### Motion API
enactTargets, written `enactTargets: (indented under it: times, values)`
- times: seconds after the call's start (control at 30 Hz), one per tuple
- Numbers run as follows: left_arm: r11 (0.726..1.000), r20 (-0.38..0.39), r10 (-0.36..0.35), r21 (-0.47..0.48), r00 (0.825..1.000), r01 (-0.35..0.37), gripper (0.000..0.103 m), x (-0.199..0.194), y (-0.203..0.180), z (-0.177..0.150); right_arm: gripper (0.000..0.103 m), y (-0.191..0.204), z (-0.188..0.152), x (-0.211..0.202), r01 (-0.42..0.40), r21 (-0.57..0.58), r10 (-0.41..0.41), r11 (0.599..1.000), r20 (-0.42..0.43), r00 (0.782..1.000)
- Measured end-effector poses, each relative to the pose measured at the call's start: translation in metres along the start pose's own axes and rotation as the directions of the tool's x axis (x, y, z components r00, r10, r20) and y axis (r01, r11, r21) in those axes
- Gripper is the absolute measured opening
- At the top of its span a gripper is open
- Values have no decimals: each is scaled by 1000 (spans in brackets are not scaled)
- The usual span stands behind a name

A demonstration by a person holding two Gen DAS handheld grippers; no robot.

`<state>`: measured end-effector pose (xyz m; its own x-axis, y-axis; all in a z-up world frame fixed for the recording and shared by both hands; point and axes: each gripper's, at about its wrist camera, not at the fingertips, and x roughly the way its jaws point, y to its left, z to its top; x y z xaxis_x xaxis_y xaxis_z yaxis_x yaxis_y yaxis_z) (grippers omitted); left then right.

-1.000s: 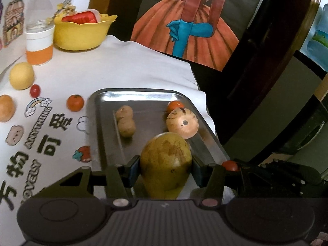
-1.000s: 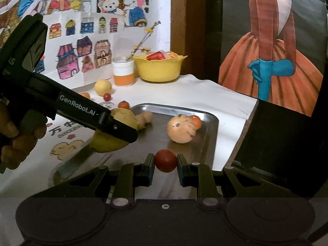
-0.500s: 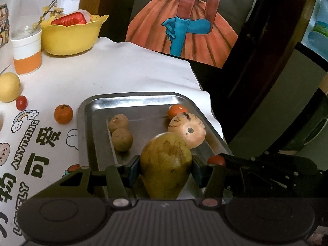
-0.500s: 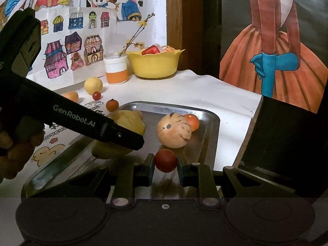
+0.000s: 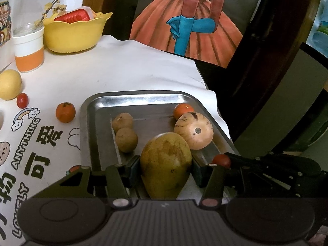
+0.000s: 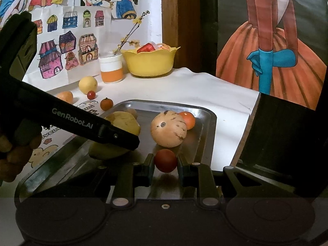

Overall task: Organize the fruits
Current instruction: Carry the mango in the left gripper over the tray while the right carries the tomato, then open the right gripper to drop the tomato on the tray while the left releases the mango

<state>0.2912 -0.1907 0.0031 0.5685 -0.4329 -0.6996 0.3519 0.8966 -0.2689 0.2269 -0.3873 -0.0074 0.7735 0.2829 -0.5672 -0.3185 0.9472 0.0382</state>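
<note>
Over the metal tray (image 5: pixel 90 123), the left gripper (image 5: pixel 166 168) pinches a mango (image 5: pixel 166 162), long axis toward the lens; lower right of frame, the right gripper (image 6: pixel 165 162) pinches a cherry tomato (image 6: pixel 165 161).

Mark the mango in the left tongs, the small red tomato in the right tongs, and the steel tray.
yellow-green mango (image 5: pixel 166 162), left wrist view, middle of skin
small red tomato (image 6: pixel 165 160), right wrist view, centre
steel tray (image 5: pixel 141 97), left wrist view, far rim
</note>
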Motion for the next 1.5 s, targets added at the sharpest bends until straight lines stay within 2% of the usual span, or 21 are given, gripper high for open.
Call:
enactTargets:
  times: [0.57, 0.7, 0.9, 1.27, 1.5]
  values:
    - [1000, 7, 10, 6, 1000, -10, 56, 2, -2, -2, 27, -1, -2, 3, 2, 12, -2, 1000, -8, 1000]
    - [1000, 9, 13, 7, 1000, -13, 56, 2, -3, -2, 32, -2, -2, 2, 4, 16, -3, 1000, -6, 1000]
    - [1000, 7, 8, -10, 1000, -7, 64, -2, -3, -3, 45, -1, -3, -4, 13, 24, -13, 1000, 3, 1000]
    - [999, 75, 24, -24, 997, -23, 86, -32, -6, 0, 67, 5, 3, -31, 28, 20, -29, 999, 49, 998]
    - [998, 126, 53, -31, 991, -49, 100, -60, -5, -2, 87, 13, 8, -55, 32, 19, -33, 999, 83, 996]
